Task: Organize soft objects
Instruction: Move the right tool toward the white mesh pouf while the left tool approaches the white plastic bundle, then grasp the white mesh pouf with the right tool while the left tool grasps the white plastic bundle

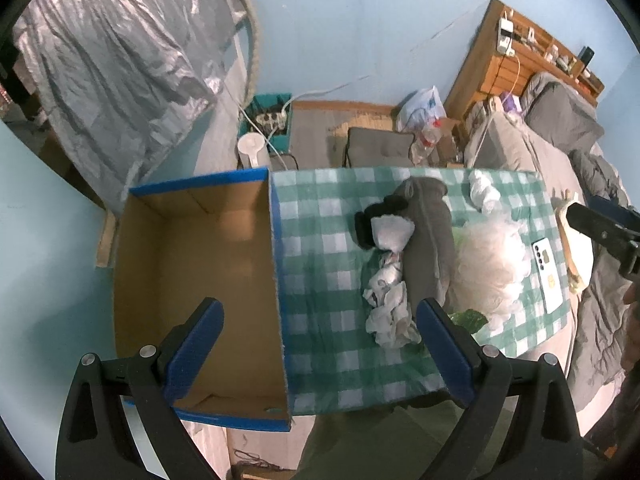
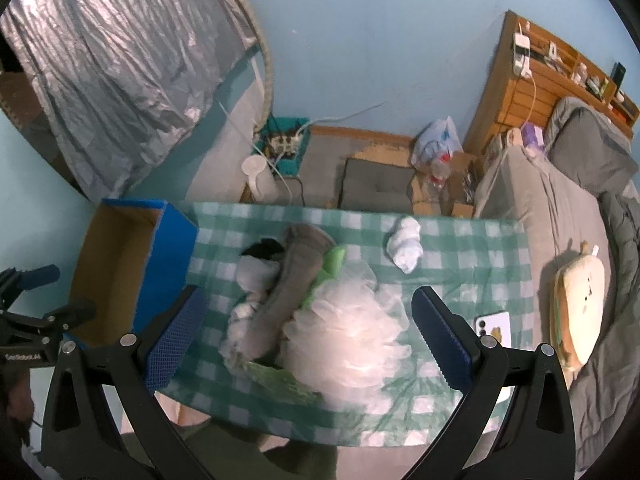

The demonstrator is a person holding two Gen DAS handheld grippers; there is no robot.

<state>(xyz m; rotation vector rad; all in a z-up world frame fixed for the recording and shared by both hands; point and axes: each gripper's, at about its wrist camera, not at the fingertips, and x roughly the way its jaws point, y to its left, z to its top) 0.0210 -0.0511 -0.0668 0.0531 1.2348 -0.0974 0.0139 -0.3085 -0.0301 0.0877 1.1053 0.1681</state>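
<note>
An empty cardboard box (image 1: pixel 192 264) with blue edges sits at the left end of the green checked table (image 1: pixel 320 288). A pile of soft things lies mid-table: a grey sock (image 1: pixel 428 240), a black-and-white sock bundle (image 1: pixel 386 226), crumpled white cloths (image 1: pixel 390 308), a white mesh puff (image 1: pixel 488 268) and a rolled white sock (image 1: pixel 482 192). My left gripper (image 1: pixel 320 344) hovers open over the box's right wall, holding nothing. My right gripper (image 2: pixel 308 336) hovers open above the white mesh puff (image 2: pixel 348 344) and grey sock (image 2: pixel 292 284), also holding nothing.
A white phone (image 1: pixel 548 276) lies at the table's right end. A bed (image 2: pixel 560 208) with a toast-shaped plush (image 2: pixel 580 300) runs along the right. Behind the table sit a grey cushion (image 2: pixel 376 188), a teal crate (image 2: pixel 286 144) with cables and a silver cover (image 2: pixel 120 72).
</note>
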